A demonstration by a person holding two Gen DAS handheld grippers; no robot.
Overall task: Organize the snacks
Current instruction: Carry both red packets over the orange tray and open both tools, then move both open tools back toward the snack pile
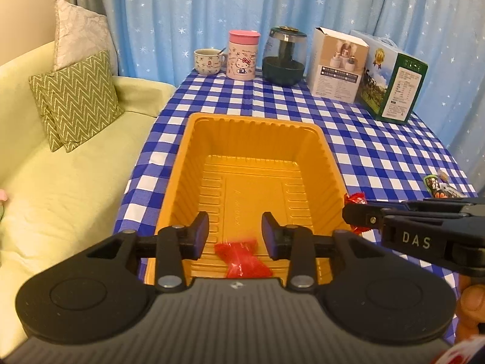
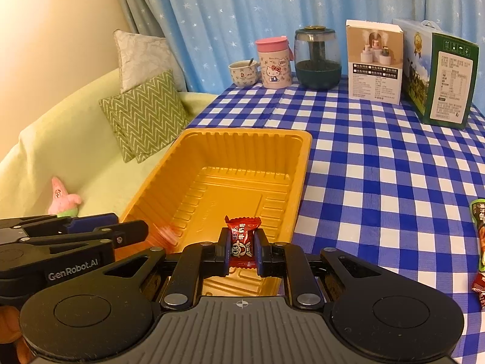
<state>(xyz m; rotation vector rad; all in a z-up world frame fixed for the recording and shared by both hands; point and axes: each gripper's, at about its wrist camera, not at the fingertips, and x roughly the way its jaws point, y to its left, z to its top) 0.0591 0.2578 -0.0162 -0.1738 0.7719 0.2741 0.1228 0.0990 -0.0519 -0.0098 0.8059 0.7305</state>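
Two candies: right fingers [image 2: 241, 250] pinch one [image 2: 242, 244]; left fingers [image 1: 235, 236] apart, empty.

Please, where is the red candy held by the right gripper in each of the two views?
Left wrist view: held red candy at right, beside the yellow tray's right rim.
Right wrist view: held red candy bottom centre, between the pads.
Shared landmark: the yellow tray.

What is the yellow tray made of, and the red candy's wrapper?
The yellow tray looks like thin molded plastic: glossy, with ribbed walls and floor. The red candy wrapper seems to be shiny printed plastic film, crimped at its ends; it could be foil-lined.
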